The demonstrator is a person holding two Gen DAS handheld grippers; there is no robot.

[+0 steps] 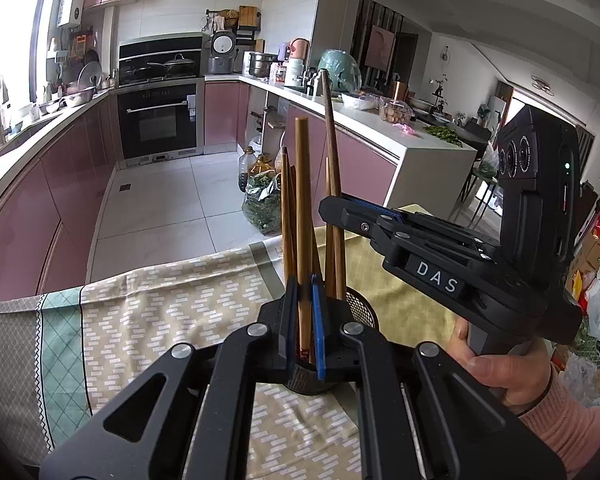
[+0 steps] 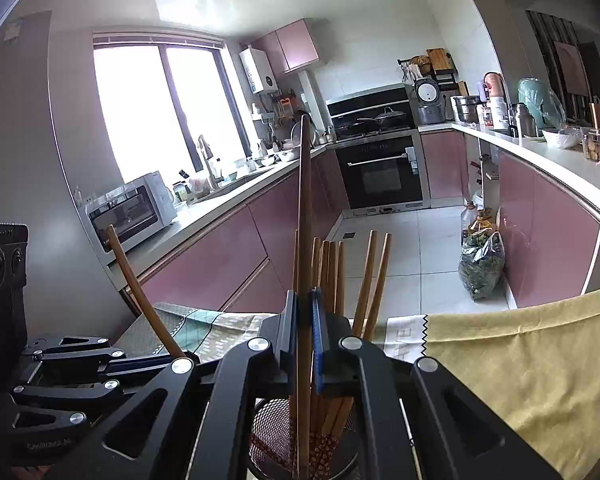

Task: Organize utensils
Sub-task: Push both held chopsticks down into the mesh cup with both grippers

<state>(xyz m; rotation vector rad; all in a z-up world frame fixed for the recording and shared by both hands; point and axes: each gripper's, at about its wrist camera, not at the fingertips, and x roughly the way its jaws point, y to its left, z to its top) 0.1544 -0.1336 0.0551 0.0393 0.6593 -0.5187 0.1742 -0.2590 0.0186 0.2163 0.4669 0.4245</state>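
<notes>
Chopsticks (image 2: 332,320) stand in a mesh holder (image 2: 272,436) on the table's cloth (image 1: 172,312), with each gripper, left (image 1: 305,320) and right (image 2: 304,344), above the holder.

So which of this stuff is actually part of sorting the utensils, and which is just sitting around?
Part of the job: chopsticks, mesh holder, left gripper, right gripper.

Just lying about: toaster oven, rice cooker, bag of greens, yellow cloth.

A table under a patterned cloth (image 1: 160,312) and a yellow cloth (image 2: 520,364) carries a mesh holder (image 1: 360,308)
</notes>
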